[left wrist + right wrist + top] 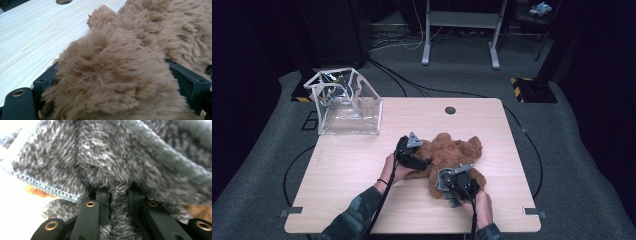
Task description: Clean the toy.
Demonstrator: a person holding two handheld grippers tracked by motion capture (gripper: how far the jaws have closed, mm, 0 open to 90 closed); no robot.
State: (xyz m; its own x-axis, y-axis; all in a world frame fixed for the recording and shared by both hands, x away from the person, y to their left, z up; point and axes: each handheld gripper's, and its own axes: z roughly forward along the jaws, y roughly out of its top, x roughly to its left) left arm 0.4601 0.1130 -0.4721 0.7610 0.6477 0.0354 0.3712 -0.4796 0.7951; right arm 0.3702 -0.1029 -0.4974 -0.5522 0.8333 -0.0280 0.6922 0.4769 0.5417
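A brown plush bear (452, 150) lies on the wooden table (352, 170), right of its middle. My left gripper (424, 161) reaches into it from the left. In the left gripper view its jaws (112, 66) stand wide, pressed on either side of a thick bulge of the bear's fur (140, 30). My right gripper (457, 197) is at the bear's near end and points down. In the right gripper view its narrow jaws (118, 193) pinch a fold of grey fuzzy cloth (112, 152) with a light blue stitched edge. A bit of that cloth (453, 203) peeks out under the gripper.
A clear plastic bag with white trim (344, 102) stands open at the table's far left corner. A round cable hole (450, 110) sits near the far edge. A grey desk frame (459, 30) and cables lie on the floor beyond.
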